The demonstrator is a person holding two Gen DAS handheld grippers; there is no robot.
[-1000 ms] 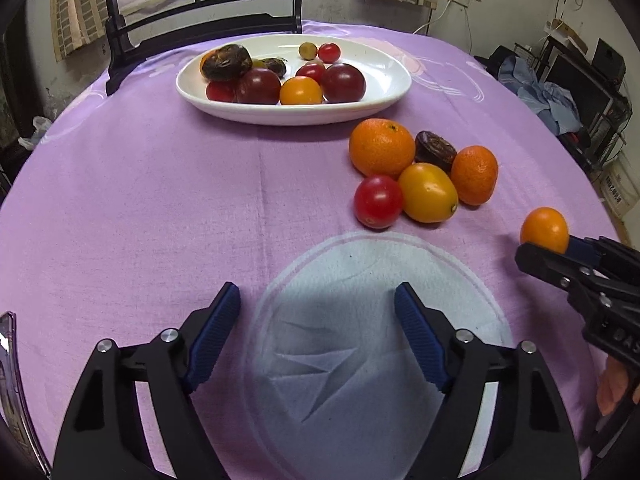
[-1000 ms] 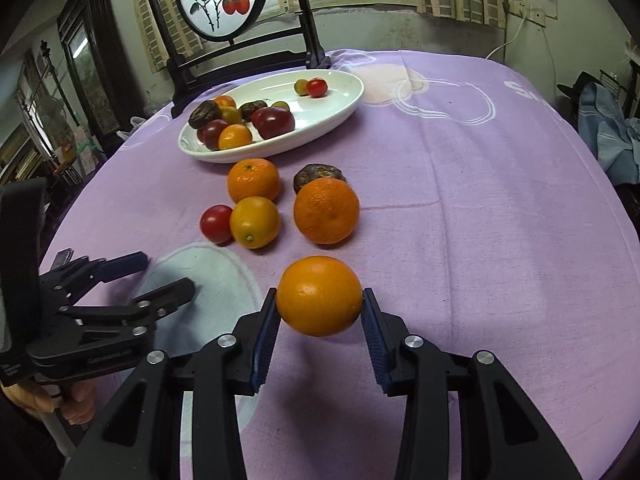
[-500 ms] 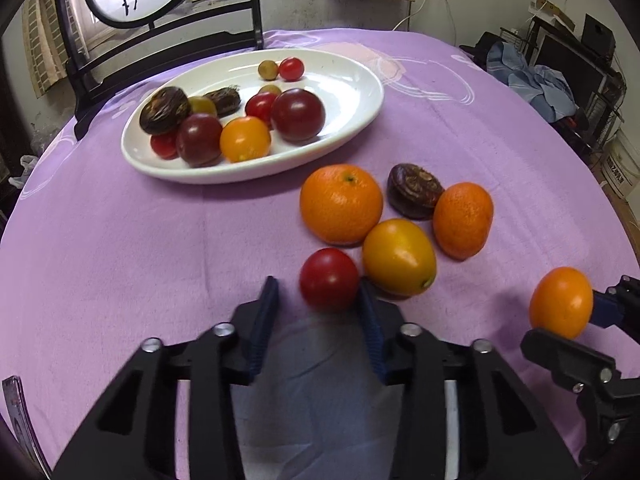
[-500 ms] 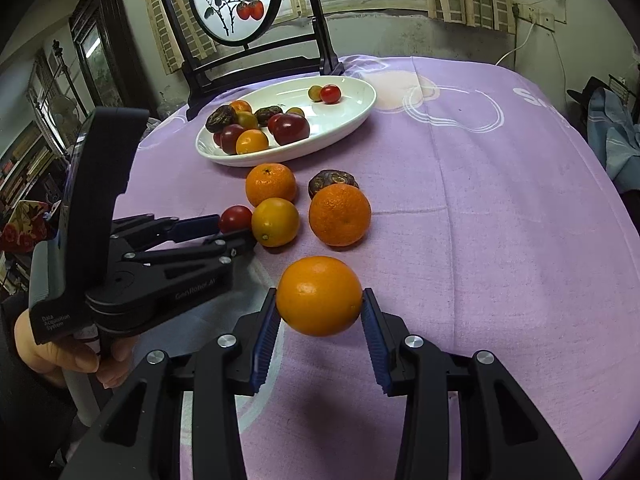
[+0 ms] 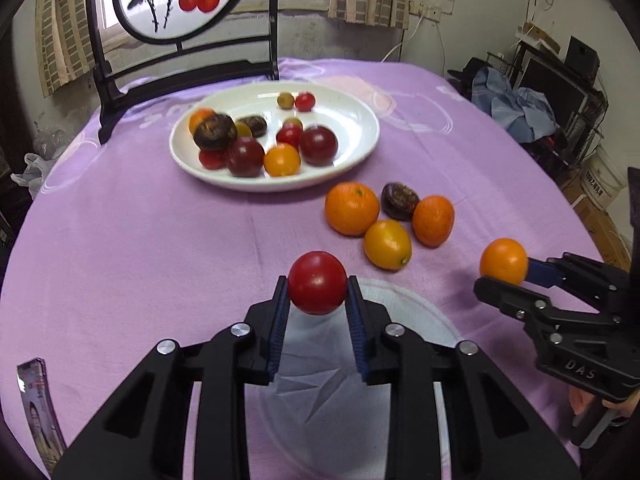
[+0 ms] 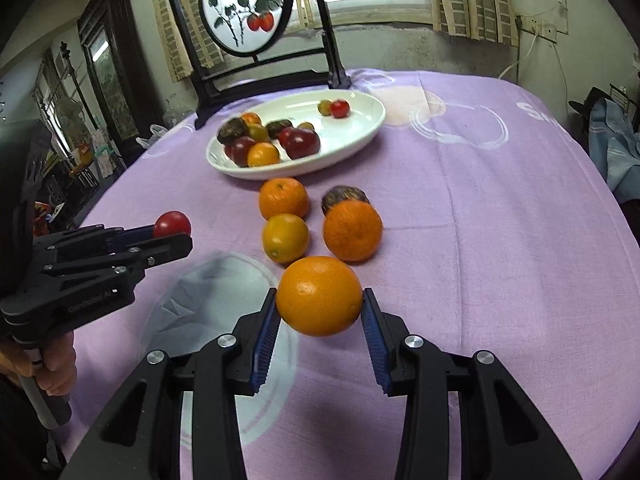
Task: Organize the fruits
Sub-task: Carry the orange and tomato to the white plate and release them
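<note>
1. Left wrist view: the left gripper (image 5: 317, 294) at lower centre is clamped on a red tomato (image 5: 317, 282), held clear of the purple cloth (image 5: 140, 248). The white plate (image 5: 352, 120) of small fruits sits at upper centre. Right of centre lie two oranges, a yellow fruit (image 5: 387, 244) and a dark fruit. At the right edge the right gripper (image 5: 505, 276) grips an orange (image 5: 503, 261).

2. Right wrist view: the right gripper (image 6: 319, 309) at lower centre pinches the orange (image 6: 319, 296) between its blue pads, above the cloth (image 6: 480, 240). At left the left gripper (image 6: 170, 236) holds the tomato (image 6: 172, 224). The plate (image 6: 360, 120) is at upper centre, with loose fruit just below it.
</note>
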